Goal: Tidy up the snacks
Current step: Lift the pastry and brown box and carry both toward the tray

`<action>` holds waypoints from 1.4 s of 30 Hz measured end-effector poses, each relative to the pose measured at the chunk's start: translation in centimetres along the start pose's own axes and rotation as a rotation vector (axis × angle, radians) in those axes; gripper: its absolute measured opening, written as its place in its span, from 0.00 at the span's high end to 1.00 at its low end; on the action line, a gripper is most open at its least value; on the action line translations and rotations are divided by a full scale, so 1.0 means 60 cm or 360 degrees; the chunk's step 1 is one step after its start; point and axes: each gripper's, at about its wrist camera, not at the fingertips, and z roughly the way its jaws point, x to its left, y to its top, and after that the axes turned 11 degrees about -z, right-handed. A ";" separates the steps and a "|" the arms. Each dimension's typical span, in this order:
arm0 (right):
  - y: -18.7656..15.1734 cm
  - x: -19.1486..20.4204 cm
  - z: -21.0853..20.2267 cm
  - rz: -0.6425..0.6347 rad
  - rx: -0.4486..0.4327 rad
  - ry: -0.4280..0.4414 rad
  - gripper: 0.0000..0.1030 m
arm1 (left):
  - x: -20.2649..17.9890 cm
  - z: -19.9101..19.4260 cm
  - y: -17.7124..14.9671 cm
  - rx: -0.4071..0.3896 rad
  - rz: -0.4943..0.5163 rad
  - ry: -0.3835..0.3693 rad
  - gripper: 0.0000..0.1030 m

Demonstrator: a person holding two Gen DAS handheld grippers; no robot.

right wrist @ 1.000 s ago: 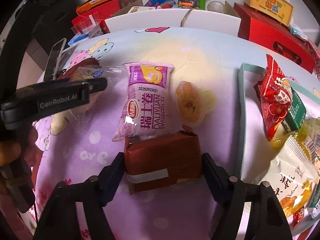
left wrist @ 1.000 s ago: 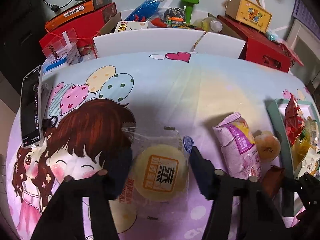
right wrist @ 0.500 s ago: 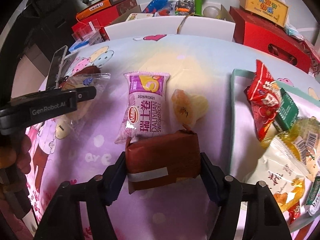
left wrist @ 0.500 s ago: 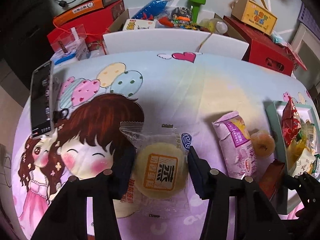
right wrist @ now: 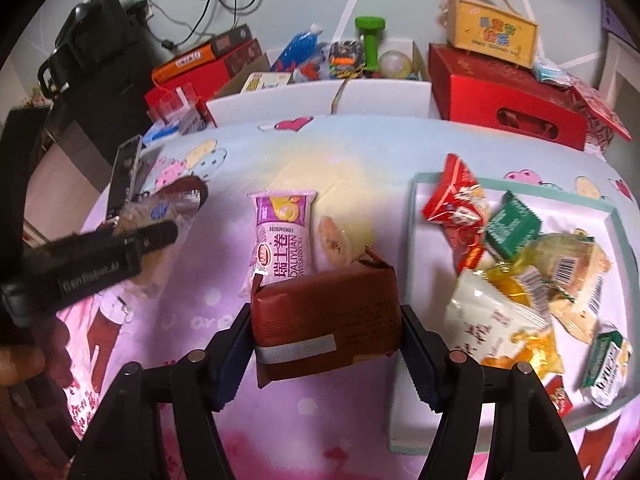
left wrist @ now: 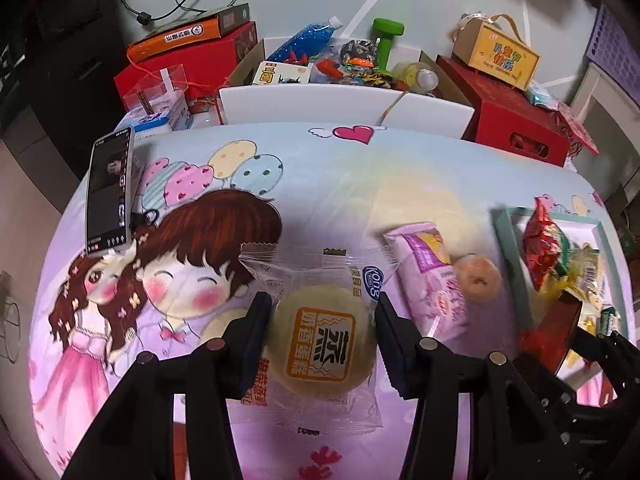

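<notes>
Cartoon-print cloth (left wrist: 360, 184) covered the counter. Our left claw (left wrist: 322, 336) gripped the round cake packet (left wrist: 320, 340); our right claw (right wrist: 326, 340) gripped the brown packet (right wrist: 326, 316) just left of the tray (right wrist: 416, 200). We judged each should clear the rim before release.

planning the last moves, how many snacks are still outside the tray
4: a round cake in the left hand-held gripper, a brown pack in the right hand-held gripper, and a purple roll and jelly cup on the cloth.
</notes>
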 end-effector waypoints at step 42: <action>-0.115 -0.239 -0.134 0.0664 -0.0074 -0.0377 0.30 | -0.232 -0.096 -0.123 -0.0111 0.0448 -0.0333 0.49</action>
